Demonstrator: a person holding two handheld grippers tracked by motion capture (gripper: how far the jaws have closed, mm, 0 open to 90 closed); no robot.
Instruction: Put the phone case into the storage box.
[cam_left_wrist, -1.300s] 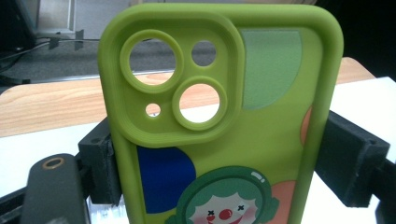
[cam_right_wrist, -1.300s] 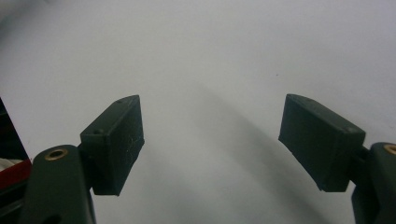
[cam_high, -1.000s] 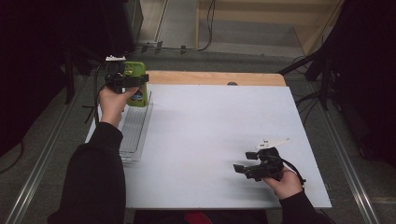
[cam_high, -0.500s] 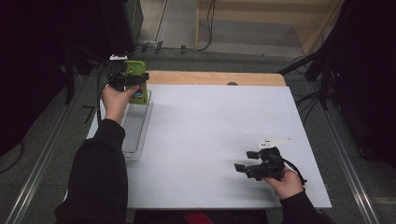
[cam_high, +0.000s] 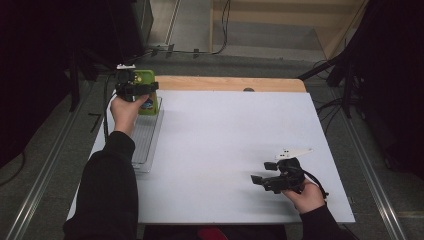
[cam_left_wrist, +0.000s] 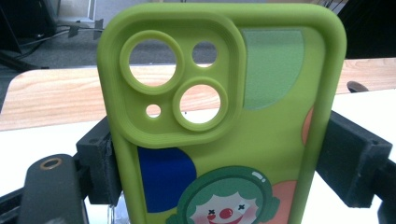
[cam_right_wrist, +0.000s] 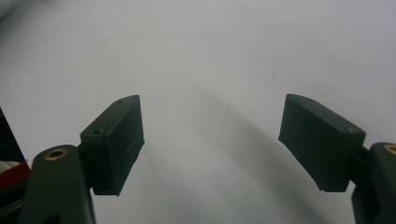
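A lime-green phone case (cam_left_wrist: 224, 116) with a clown picture and camera cut-outs stands upright between my left gripper's black jaws, which press on both its sides. In the high view the phone case (cam_high: 146, 92) and my left gripper (cam_high: 136, 90) are at the table's far left corner, over the far end of a clear tray (cam_high: 145, 145). My right gripper (cam_high: 260, 182) is low over the white table near the front right, jaws wide apart. In the right gripper view, nothing but white table is between the fingers (cam_right_wrist: 116, 144).
A white sheet (cam_high: 230, 150) covers the table, with a bare wooden strip (cam_high: 225, 83) along the far edge. The clear ridged tray lies along the left edge. Dark stands and cables surround the table on the floor.
My left gripper has carried the phone case slightly towards the far left corner and raised it a little. The right gripper has stayed in place.
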